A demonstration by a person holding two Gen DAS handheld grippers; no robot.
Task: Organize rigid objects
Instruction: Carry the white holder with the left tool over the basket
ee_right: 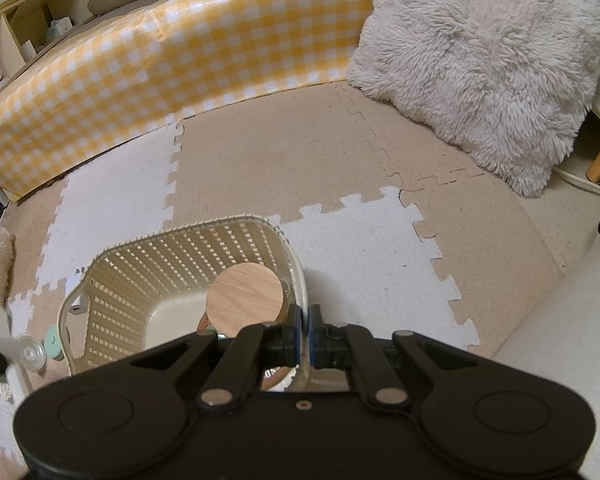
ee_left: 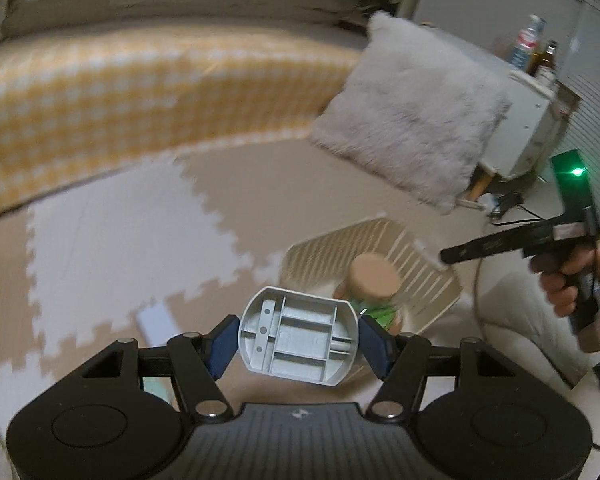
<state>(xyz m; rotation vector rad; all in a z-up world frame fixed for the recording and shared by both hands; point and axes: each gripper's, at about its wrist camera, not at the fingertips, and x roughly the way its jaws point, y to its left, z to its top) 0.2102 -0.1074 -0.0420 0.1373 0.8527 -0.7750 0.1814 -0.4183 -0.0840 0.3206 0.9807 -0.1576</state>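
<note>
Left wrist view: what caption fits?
Left gripper holds a grey plastic part above the basket with a wooden-lidded jar.

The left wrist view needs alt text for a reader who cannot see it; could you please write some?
The left gripper is shut on a grey ribbed plastic part, held between its blue pads above a puzzle-tile foam floor mat. Just beyond it, a cream slatted basket holds a jar with a wooden lid. At right, a hand holds the right gripper by the basket's rim.

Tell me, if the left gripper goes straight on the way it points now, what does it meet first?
Probably the wooden-lidded jar in the basket, which lie just beyond the grey plastic piece clamped by the left gripper. Depth is unclear, so it might pass above them.
</note>
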